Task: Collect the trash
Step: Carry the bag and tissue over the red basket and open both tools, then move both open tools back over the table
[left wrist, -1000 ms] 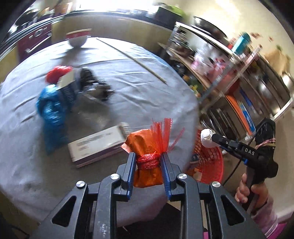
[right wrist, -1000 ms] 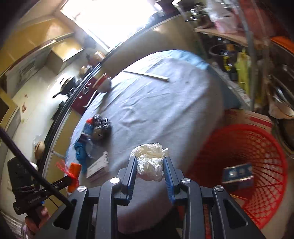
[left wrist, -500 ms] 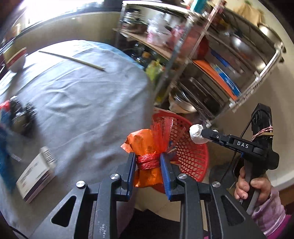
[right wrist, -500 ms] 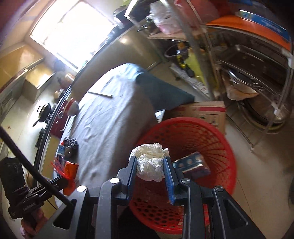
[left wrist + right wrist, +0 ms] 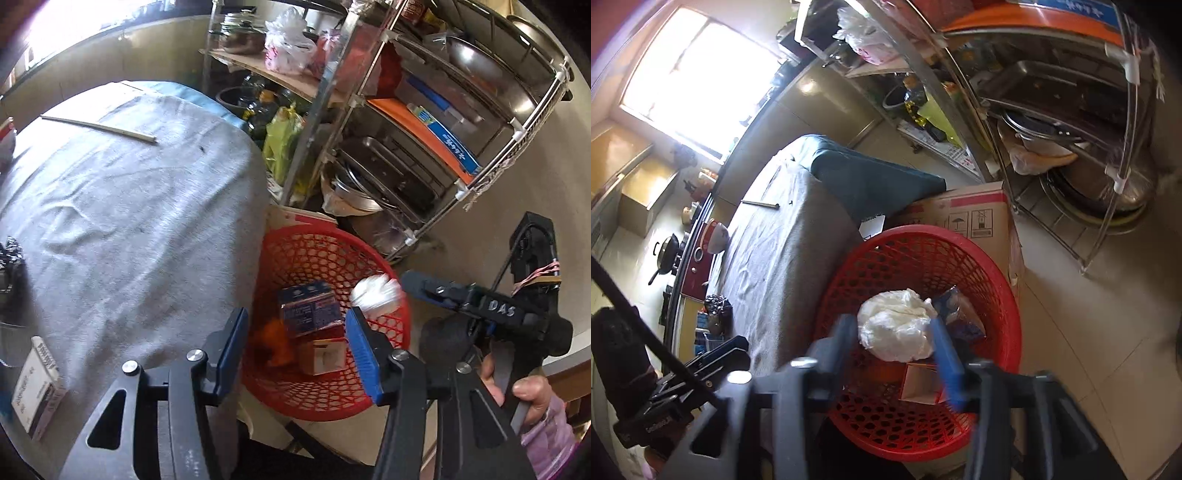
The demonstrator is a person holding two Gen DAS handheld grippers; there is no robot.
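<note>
A red mesh basket (image 5: 388, 384) (image 5: 1004, 288) stands on the floor beside the table. My left gripper (image 5: 295, 347) is open above it, and the orange packet (image 5: 275, 341) is blurred, dropping inside. My right gripper (image 5: 895, 354) is open and blurred over the basket; it also shows in the left wrist view (image 5: 391, 291). The white crumpled wad (image 5: 895, 330) (image 5: 375, 295) sits loose between its jaws. A blue box (image 5: 308, 308) (image 5: 960, 317) and a small carton (image 5: 321, 356) lie in the basket.
The grey-clothed table (image 5: 129, 221) holds a white box (image 5: 35, 387), a stick (image 5: 99, 127) and dark trash (image 5: 718, 308) at its left. A metal rack (image 5: 424, 147) with pans stands behind the basket, and a cardboard box (image 5: 971, 214) lies by it.
Both grippers opened over the basket. The orange packet left my left gripper and falls in; the white wad came loose from my right gripper.
</note>
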